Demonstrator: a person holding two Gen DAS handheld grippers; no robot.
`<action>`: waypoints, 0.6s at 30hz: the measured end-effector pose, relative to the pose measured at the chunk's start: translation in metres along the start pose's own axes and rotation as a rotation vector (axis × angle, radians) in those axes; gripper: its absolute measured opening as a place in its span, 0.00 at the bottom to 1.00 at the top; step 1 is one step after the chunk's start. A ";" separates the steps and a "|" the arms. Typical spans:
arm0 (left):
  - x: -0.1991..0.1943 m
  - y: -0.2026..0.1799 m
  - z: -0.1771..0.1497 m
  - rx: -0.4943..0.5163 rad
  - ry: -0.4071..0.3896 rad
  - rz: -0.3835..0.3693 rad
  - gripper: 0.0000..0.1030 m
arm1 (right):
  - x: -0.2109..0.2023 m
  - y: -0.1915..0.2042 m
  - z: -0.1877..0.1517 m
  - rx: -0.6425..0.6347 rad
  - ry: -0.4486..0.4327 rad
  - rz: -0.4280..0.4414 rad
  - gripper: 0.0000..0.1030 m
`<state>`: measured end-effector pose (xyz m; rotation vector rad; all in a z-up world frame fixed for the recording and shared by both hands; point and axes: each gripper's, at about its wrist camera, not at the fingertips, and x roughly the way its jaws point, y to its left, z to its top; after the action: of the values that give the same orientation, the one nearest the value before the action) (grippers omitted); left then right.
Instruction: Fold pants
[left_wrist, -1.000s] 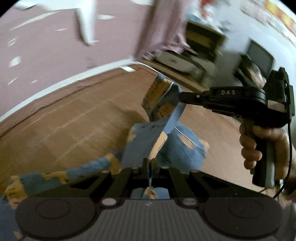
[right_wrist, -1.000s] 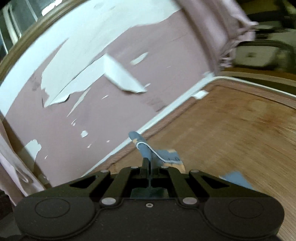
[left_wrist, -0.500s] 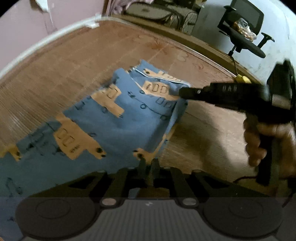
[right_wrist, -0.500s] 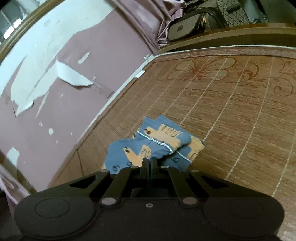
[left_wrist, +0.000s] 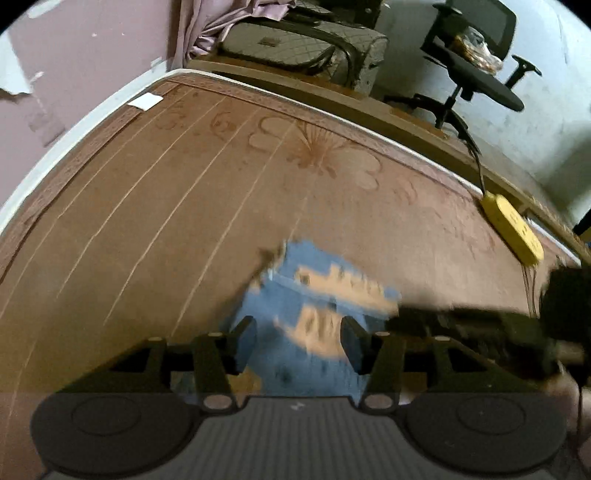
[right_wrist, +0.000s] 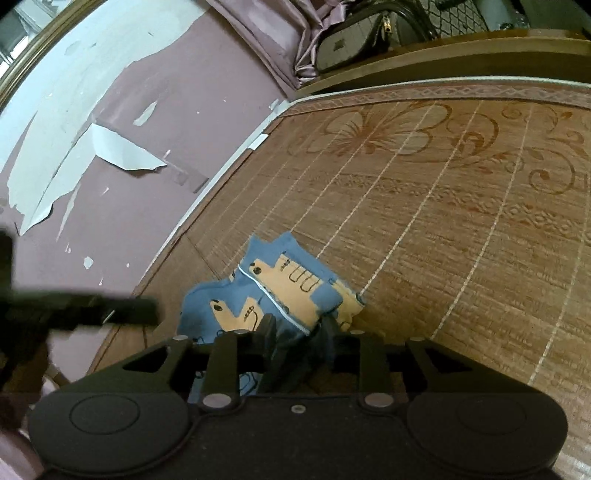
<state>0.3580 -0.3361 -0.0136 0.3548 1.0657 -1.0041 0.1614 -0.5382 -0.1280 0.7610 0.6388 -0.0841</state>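
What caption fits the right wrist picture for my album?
Open right gripper over folded blue pants on a woven mat.

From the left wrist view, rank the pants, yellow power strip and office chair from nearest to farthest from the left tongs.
1. Pants: between the open left tongs, on the mat.
2. Power strip: right, at the mat's edge.
3. Office chair: upper right, beyond the mat.

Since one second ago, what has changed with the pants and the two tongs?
Both tongs, shut on the cloth before, have opened: left tongs, right tongs. The blue pants, held up in the air earlier, were brought down and now lie folded on the woven mat. The mat itself stayed in place.
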 end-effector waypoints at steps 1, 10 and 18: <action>0.008 0.003 0.004 -0.018 -0.013 -0.014 0.55 | -0.001 0.000 0.001 -0.010 -0.004 -0.002 0.40; 0.060 0.016 0.019 -0.023 0.005 -0.037 0.51 | 0.005 -0.003 0.006 -0.045 -0.001 0.014 0.39; 0.071 0.015 0.028 0.004 0.018 -0.039 0.13 | 0.006 -0.005 0.005 -0.059 -0.012 -0.009 0.19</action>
<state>0.3946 -0.3830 -0.0637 0.3476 1.0906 -1.0400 0.1674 -0.5439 -0.1314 0.6997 0.6305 -0.0779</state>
